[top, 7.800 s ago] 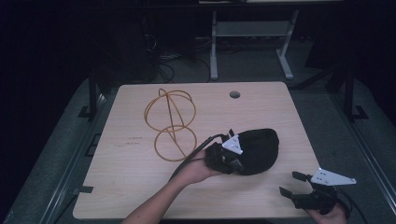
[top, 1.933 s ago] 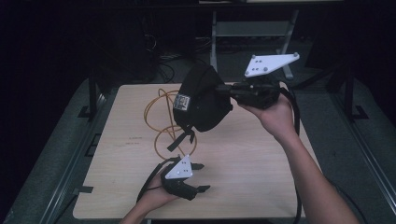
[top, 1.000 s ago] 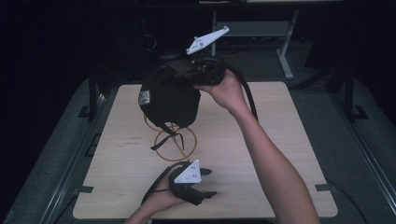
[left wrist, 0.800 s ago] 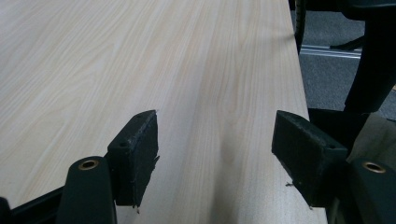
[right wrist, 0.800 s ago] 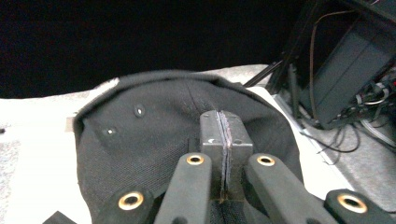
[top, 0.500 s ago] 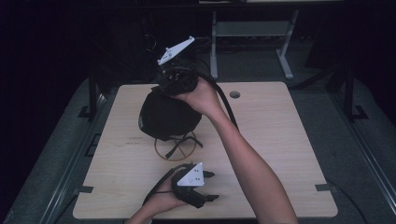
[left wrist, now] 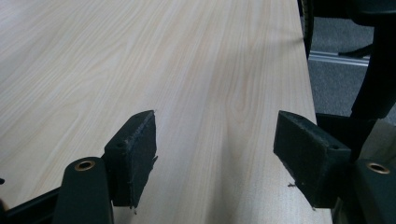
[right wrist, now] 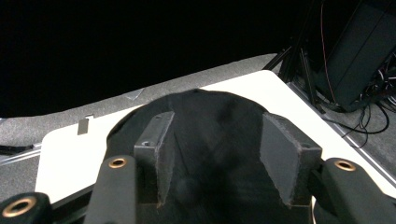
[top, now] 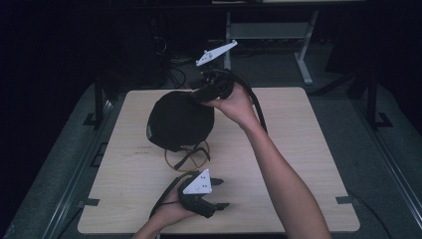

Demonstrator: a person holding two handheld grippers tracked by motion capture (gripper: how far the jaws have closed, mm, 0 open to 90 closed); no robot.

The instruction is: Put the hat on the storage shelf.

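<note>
A black cap (top: 179,119) sits on top of a yellow wire stand (top: 188,157) at the middle-left of the wooden table (top: 308,149). Only the stand's lower loop and the cap's dangling strap show beneath it. My right gripper (top: 196,94) hovers at the cap's far upper edge. In the right gripper view its jaws stand apart, with the cap (right wrist: 210,186) just below and beyond them and nothing pinched. My left gripper (top: 220,193) rests near the table's front edge, open, with bare tabletop (left wrist: 210,70) between its pads.
A white metal frame leg (top: 303,69) and tangled cables (top: 171,62) stand on the floor beyond the table's far edge. Grey carpet surrounds the table. The person's right forearm (top: 278,174) crosses the table's right half diagonally.
The right gripper carried the cap leftward and down onto the wire stand, then let go and drew back slightly to the right. The left gripper stayed near the front edge.
</note>
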